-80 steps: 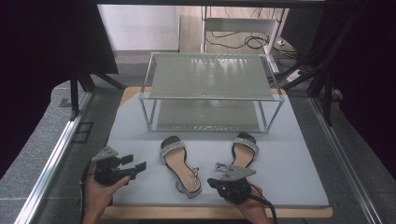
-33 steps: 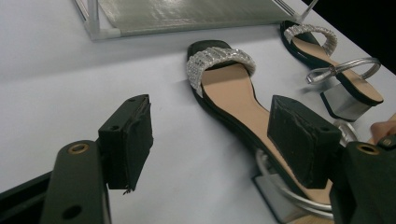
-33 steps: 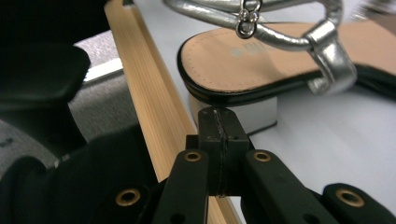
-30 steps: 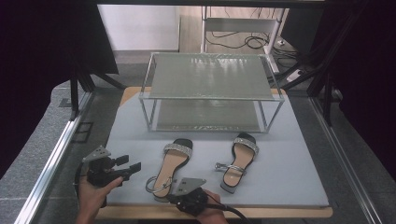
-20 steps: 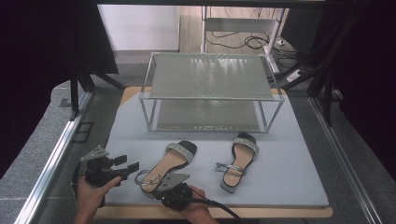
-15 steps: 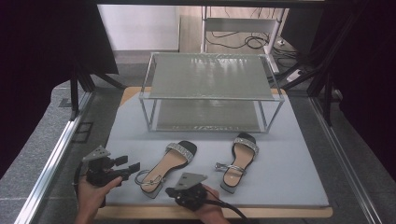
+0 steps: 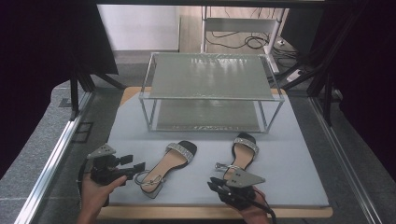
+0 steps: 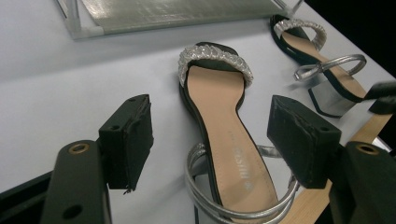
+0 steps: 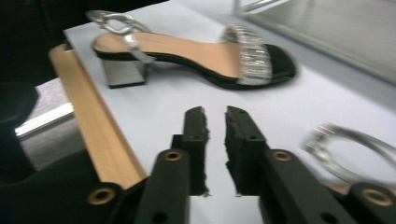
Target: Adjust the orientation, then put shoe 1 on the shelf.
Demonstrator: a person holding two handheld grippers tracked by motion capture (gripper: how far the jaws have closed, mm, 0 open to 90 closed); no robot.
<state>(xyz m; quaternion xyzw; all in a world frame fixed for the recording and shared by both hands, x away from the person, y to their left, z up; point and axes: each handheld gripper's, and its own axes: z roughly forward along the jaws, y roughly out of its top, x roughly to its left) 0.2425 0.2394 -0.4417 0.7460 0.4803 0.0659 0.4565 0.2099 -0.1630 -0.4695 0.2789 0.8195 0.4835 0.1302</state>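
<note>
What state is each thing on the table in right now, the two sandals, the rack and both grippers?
Left sandal: upright on its sole, toe toward the rack, heel between the left gripper's open jaws, not gripped.
Right sandal: upright on its sole, free of both grippers.
Rack: standing, both shelves empty.
Left gripper: open wide, nothing clamped.
Right gripper: jaws just been opening, a narrow gap, nothing between them.

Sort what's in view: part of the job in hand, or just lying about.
Part of the job:
- left sandal
- right sandal
- left claw, open
- right claw, nothing between its jaws

Lying about:
- two-tier rack
- chair
- floor cables
</note>
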